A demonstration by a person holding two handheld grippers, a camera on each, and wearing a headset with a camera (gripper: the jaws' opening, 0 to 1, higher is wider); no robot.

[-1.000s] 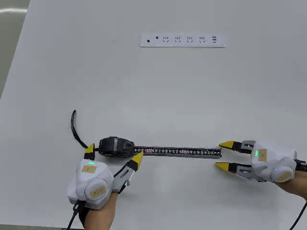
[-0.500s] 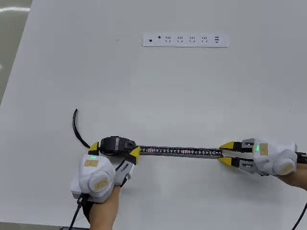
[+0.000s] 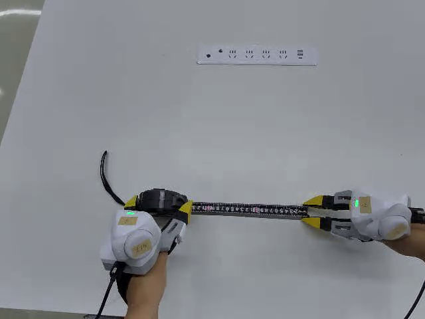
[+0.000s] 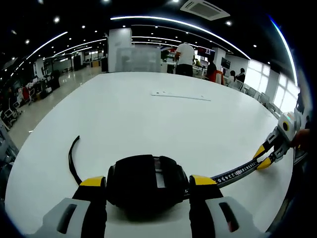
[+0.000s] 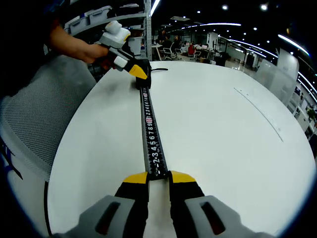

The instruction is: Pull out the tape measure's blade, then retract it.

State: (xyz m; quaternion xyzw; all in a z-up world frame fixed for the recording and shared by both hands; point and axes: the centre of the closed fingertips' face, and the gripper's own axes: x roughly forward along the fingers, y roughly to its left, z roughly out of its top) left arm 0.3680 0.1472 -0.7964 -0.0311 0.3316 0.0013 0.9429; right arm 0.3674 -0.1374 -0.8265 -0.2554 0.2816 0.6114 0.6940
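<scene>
Left hand-held gripper [image 3: 158, 205] around tape measure [image 3: 160, 197], blade [image 3: 249, 210] outstretched rightward

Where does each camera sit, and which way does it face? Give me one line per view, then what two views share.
Head view: on the headset, looking down at the table; the left gripper, right gripper and a forearm show.
Left gripper view: on the left gripper, facing the tape measure between its jaws.
Right gripper view: on the right gripper, facing along the blade toward the left gripper and hand.
Shared: both gripper views show the blade; head and left gripper views show the power strip.
</scene>
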